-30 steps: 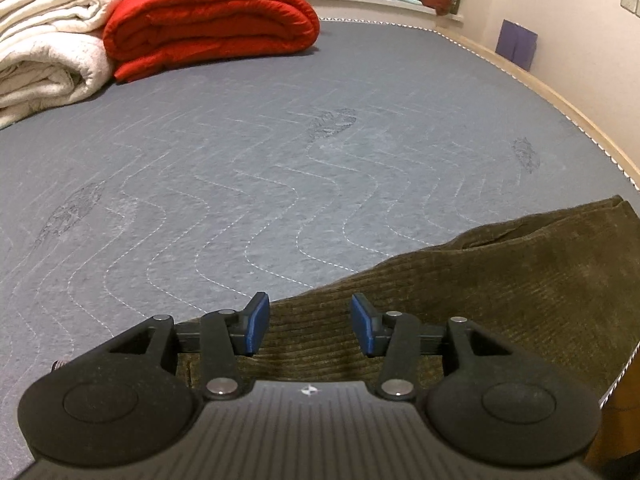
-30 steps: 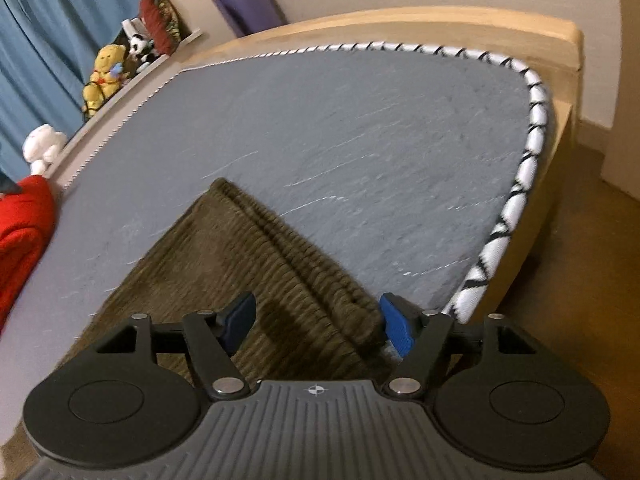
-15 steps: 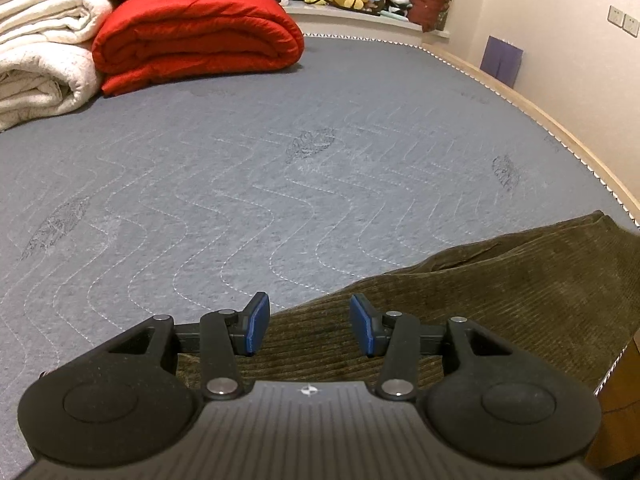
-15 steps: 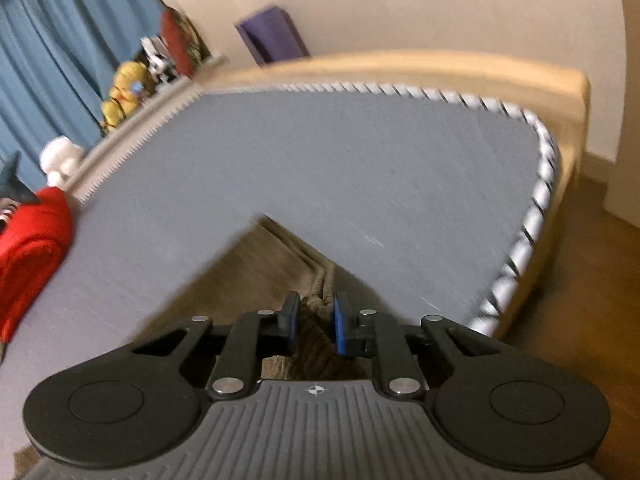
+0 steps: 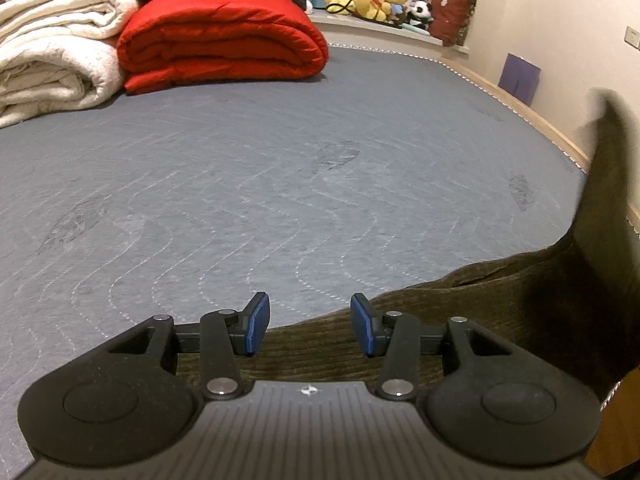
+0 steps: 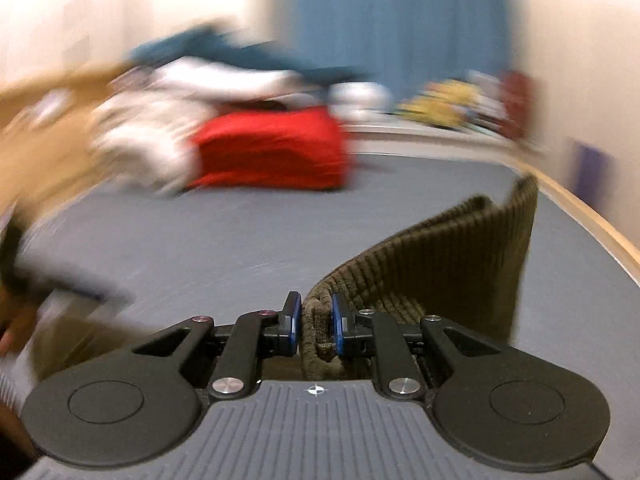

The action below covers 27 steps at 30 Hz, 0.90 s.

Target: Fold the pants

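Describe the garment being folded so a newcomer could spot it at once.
On the grey bed, look at the near right corner. The pants lie there, one end lifted. Their olive-brown ribbed corduroy sets them apart from the red quilt and white blankets.

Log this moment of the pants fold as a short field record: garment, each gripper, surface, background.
garment: olive corduroy pants, one end lifted off the bed, the rest lying flat
right gripper: shut on a bunched edge of the pants, view blurred
left gripper: open, jaws apart over the flat part, gripping nothing
surface: grey quilted mattress
background: folded red blanket, white blankets, plush toys
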Motion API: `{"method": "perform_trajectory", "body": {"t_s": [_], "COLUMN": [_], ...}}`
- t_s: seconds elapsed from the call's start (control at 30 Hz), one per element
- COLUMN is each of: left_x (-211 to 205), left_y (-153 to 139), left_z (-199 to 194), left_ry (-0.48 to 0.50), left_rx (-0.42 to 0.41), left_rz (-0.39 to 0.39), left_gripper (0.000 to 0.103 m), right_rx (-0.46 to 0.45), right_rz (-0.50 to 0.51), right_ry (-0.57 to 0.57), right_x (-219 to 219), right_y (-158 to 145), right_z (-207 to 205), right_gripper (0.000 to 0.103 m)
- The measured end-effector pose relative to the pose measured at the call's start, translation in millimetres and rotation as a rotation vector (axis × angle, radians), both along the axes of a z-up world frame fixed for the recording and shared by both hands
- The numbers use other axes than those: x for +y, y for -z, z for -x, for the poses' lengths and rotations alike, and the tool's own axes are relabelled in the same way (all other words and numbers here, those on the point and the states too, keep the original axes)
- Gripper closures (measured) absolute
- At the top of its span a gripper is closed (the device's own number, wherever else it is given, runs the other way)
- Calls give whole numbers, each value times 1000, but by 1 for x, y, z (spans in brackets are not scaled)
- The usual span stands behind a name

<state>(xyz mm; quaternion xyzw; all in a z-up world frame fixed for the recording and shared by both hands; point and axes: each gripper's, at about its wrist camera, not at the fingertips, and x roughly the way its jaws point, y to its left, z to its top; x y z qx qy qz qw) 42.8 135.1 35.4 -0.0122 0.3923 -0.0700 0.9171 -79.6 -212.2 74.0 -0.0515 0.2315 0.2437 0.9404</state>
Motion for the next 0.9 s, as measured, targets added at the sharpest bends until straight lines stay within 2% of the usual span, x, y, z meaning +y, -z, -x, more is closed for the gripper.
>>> {"method": "perform_trajectory", "body": {"t_s": [0.1, 0.13, 0.2, 0.27, 0.3, 0.37, 0.47, 0.57, 0.63, 0.73, 0.9], "left_x": [5, 5, 5, 5, 4, 0, -13, -32, -44, -63, -81], "left_y": [6, 9, 12, 13, 15, 18, 24, 32, 36, 41, 48], "left_z": [0, 0, 1, 3, 2, 0, -5, -10, -13, -17, -23], "left_ry": [0, 6, 21, 44, 55, 79, 125, 165, 184, 211, 232], "left_rx": [24, 34, 47, 60, 69, 91, 126, 150, 154, 149, 146], "left_rz": [-5, -6, 5, 42, 65, 112, 161, 159, 140, 96, 60], "left_gripper": [53, 53, 53, 53, 53, 54, 54, 54, 54, 53, 53], "right_rx": [199, 231, 256, 292, 302, 298, 276, 308, 379, 464, 525], "right_rz": [68, 107, 132, 41, -19, -91, -128, -113, -128, -152, -156], "right_ry": [-319, -375, -405, -385, -350, -251, -66, 221, 391, 504, 537], "right_x": [78, 95, 108, 94, 80, 51, 3, -48, -85, -125, -149], "right_y": [44, 59, 70, 64, 58, 50, 40, 51, 67, 89, 112], "right_z": [12, 20, 24, 15, 6, -9, -36, -55, -64, -67, -64], "right_gripper": [82, 82, 78, 73, 63, 53, 48, 32, 30, 30, 21]}}
